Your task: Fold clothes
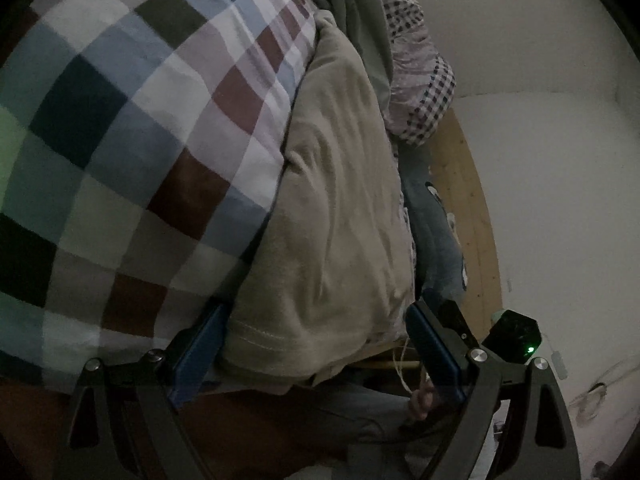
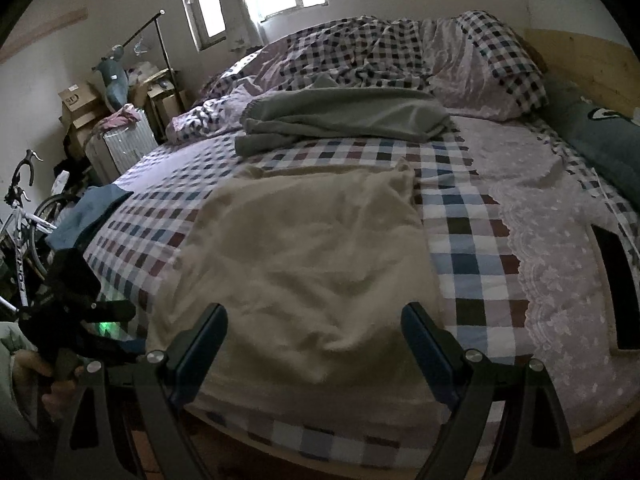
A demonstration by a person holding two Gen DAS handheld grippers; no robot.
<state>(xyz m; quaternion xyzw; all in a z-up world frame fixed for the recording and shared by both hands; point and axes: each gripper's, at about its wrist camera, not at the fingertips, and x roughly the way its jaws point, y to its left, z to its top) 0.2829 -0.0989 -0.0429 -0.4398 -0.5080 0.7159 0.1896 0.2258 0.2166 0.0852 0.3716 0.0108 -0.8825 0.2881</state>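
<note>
In the left wrist view, a beige cloth (image 1: 332,208) lies on a checked bed cover (image 1: 132,120). The cloth is soft and plain, with many small wrinkles, and a stitched hem shows at its near end. In this tilted view its long side runs from the bottom of the picture up toward the top, away from the camera. The left gripper (image 1: 316,350) sits low at the near end of the cloth, and its jaws are wide apart, one blue finger on each side of the hem. The fingers hold nothing. Past the cloth are a green blanket (image 1: 360,4) and a wooden headboard (image 1: 468,200) by a white wall. In the right wrist view, the same beige cloth (image 2: 304,256) is spread on the near half of the bed, in the middle of the checked cover (image 2: 464,240). It looks rumpled and a bit puffy, wide near the camera and narrower at the far end. Its long side goes from the foot edge of the bed toward the pillows. The right gripper (image 2: 314,350) hangs over the near edge of the cloth with its jaws wide open, holding nothing. A green blanket (image 2: 344,116) lies bunched up behind the cloth. At the far left stands a bike (image 2: 20,232), and the other gripper (image 2: 76,312) shows there too, held in a hand (image 2: 36,372).
</note>
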